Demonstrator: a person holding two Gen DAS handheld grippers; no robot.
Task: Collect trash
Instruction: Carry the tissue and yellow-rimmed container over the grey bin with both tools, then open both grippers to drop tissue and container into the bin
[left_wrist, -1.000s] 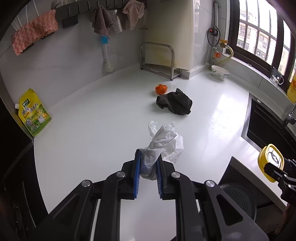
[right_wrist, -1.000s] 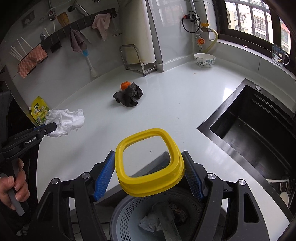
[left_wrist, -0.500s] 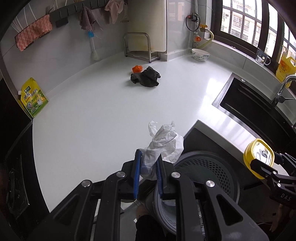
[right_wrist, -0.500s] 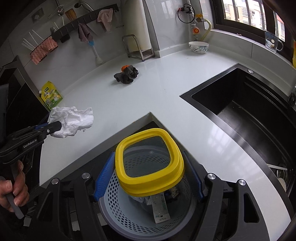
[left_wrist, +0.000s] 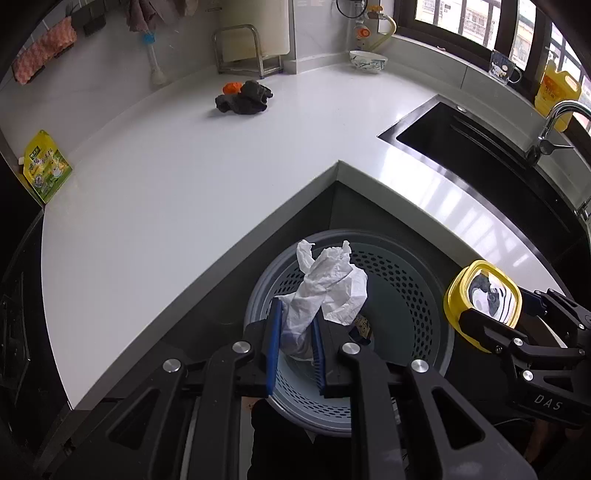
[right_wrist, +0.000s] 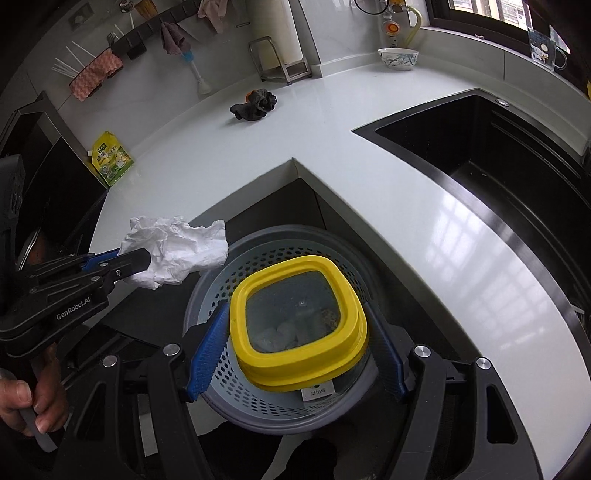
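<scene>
- The left gripper (left_wrist: 295, 343) hangs over the grey perforated trash basket (left_wrist: 406, 280), its blue-padded fingers (left_wrist: 274, 343) clamped on a crumpled white tissue (left_wrist: 328, 288).
- From the right wrist view, the tissue (right_wrist: 177, 247) sits over the basket's left rim (right_wrist: 207, 291), partly above the table edge, with the left gripper (right_wrist: 136, 258) reaching in from the left.
- The right gripper (right_wrist: 299, 343) holds a yellow-rimmed lid (right_wrist: 299, 325) with a clear centre, its fingers (right_wrist: 207, 354) pressed against the lid's two sides, directly above the basket's opening.
- In the left wrist view, that lid (left_wrist: 484, 299) is just to the right of the basket, held by the right gripper (left_wrist: 491, 317).
- Some scraps lie at the bottom of the basket, seen through the lid; what they are cannot be told.
- The basket stands on the floor in the inner corner of the white L-shaped table (left_wrist: 184, 184).
- Farther back on the table lie a dark cloth (left_wrist: 243, 99) touching a small orange object (left_wrist: 231, 88), and a yellow-green pouch (left_wrist: 46, 170) leans at the left edge.
- A black sink (right_wrist: 498, 155) is set into the table on the right, and a bowl (right_wrist: 397, 58) sits near the window.
</scene>
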